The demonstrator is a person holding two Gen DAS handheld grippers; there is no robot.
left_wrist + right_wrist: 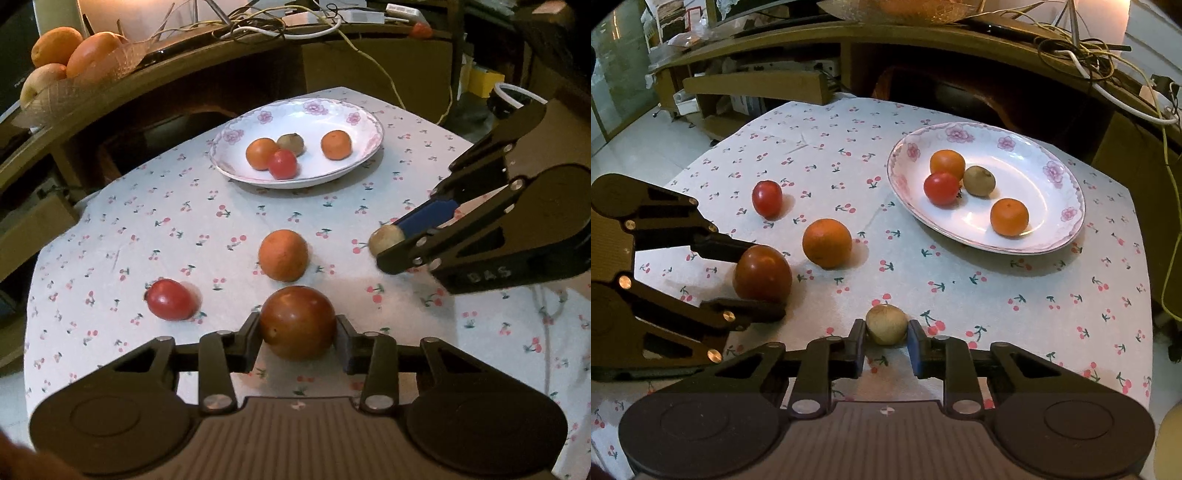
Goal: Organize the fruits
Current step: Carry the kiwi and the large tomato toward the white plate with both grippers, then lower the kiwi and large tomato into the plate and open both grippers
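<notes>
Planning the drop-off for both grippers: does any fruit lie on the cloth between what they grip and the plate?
For the left gripper, closed on the dark red tomato, the loose orange lies directly toward the plate. From the right gripper and its small brown fruit, only bare cloth shows.

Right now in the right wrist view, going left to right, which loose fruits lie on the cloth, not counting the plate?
Dark red tomato in the left claw → small red tomato → orange → small brownish fruit in the right claw.
</notes>
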